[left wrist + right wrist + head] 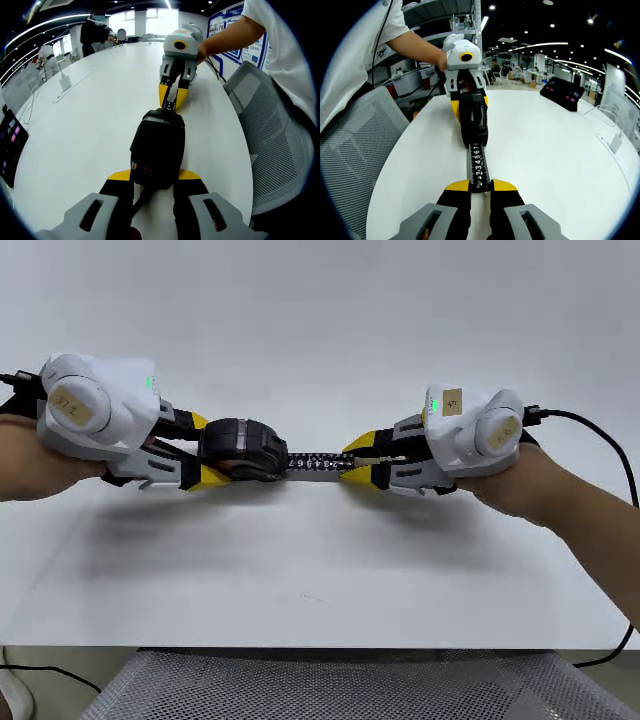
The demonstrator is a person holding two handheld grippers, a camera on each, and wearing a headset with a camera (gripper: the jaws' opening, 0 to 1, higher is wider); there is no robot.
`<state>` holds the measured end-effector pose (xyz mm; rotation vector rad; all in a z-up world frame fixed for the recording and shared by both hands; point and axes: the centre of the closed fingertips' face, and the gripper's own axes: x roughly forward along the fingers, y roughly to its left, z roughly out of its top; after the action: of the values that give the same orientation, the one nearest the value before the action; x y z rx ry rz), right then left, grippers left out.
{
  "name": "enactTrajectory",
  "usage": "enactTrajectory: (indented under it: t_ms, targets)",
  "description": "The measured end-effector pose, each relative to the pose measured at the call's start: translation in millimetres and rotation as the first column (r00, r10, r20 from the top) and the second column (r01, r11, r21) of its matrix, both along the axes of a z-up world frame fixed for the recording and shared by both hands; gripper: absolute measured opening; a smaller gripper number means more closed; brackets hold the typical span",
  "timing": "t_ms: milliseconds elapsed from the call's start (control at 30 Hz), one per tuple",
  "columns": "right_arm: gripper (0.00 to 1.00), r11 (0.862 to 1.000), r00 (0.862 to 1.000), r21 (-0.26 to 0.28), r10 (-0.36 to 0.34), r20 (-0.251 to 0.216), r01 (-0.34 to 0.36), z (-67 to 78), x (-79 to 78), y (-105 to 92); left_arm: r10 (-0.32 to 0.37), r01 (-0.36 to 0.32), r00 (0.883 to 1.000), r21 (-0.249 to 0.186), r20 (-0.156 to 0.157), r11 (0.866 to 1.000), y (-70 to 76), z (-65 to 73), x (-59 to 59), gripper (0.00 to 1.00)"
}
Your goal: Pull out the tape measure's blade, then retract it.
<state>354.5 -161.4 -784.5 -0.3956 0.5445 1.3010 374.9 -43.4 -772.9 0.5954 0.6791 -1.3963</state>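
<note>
Now: blade [320, 462] partly out of the case [240, 448], a short numbered run showing.
Hold: left gripper [205, 452] clamped around the case.
Pull: right gripper [362, 460], near the case's mouth, pinched on the blade's end.
Under the case: table [320, 580].
Doing it well: draw straight away from the case, level, untwisted; steady the case.

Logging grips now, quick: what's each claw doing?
Left claw: closed on the tape measure case.
Right claw: closed on the blade.
</note>
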Motion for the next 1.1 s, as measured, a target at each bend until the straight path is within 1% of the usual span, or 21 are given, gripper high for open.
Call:
enactTrajectory:
  t_ms: [500, 767, 1100]
  targets:
    - [0.10, 0.999, 1.000, -0.031, -0.006, -0.005, 0.006, -4.3, -2.5, -19.4, -0.004, 0.004, 1.000, -0.003, 0.003, 1.000, -1.5, 0.2, -0.5, 0.24]
    - [0.10, 0.999, 1.000, -0.051, -0.004, -0.005, 0.004, -3.8, -2.9, -31.1, -0.002, 0.002, 1.000, -0.003, 0.001, 1.000, -1.6, 0.4, -0.6, 0.24]
    - [0.10, 0.997, 1.000, -0.071, -0.005, -0.009, 0.004, -4.7, -7.4, -44.8, -0.006, 0.006, 1.000, -0.001, 0.002, 1.000, -1.8, 0.0, -0.4, 0.24]
